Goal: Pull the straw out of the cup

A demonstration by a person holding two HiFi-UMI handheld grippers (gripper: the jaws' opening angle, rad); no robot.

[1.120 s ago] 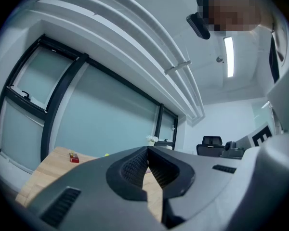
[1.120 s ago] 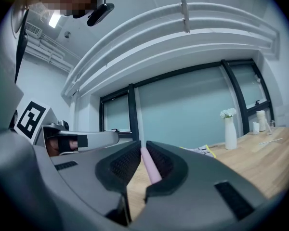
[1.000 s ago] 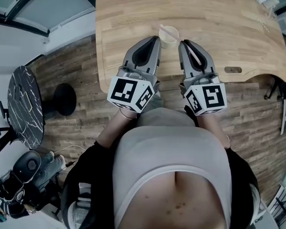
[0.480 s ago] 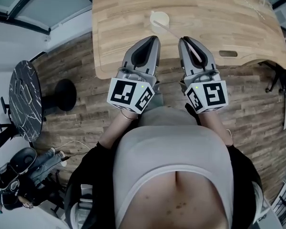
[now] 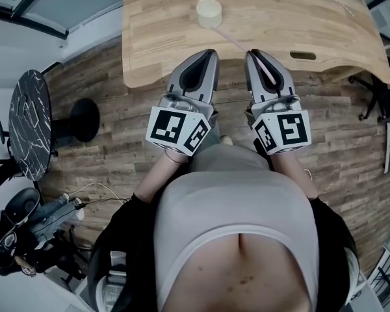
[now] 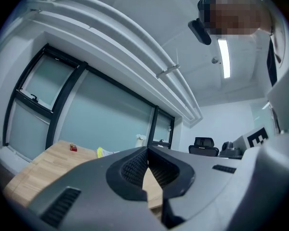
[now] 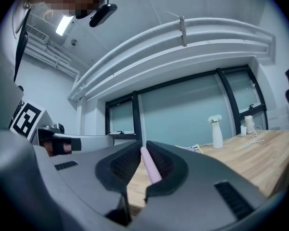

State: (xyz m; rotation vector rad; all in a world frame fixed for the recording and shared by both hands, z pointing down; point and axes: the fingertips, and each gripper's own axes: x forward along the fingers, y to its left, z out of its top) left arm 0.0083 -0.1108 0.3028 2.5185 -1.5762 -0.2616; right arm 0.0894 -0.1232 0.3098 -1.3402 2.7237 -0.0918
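Observation:
A pale cup (image 5: 208, 12) stands near the front edge of the wooden table (image 5: 156, 18). My right gripper (image 5: 251, 54) is shut on a pink straw (image 5: 233, 40), which slants from its tips toward the cup. The straw's far end lies by the cup's near rim; I cannot tell whether it touches. In the right gripper view the straw (image 7: 151, 168) sits pinched between the ribbed pads of my right gripper (image 7: 142, 148). My left gripper (image 5: 211, 52) is beside it, level, shut on nothing; its tips (image 6: 147, 150) meet. Both grippers hover at the table's front edge.
A round black marbled side table (image 5: 29, 132) and a black stool base (image 5: 84, 119) stand on the wood floor at left. Gear and cables (image 5: 26, 229) lie at lower left. A slot (image 5: 303, 55) is cut in the table. A white vase (image 7: 216, 133) stands far back.
Both grippers have drawn back from the table together, and the cup now lies farther from them. The straw has come along in the right gripper, sliding out of the cup.

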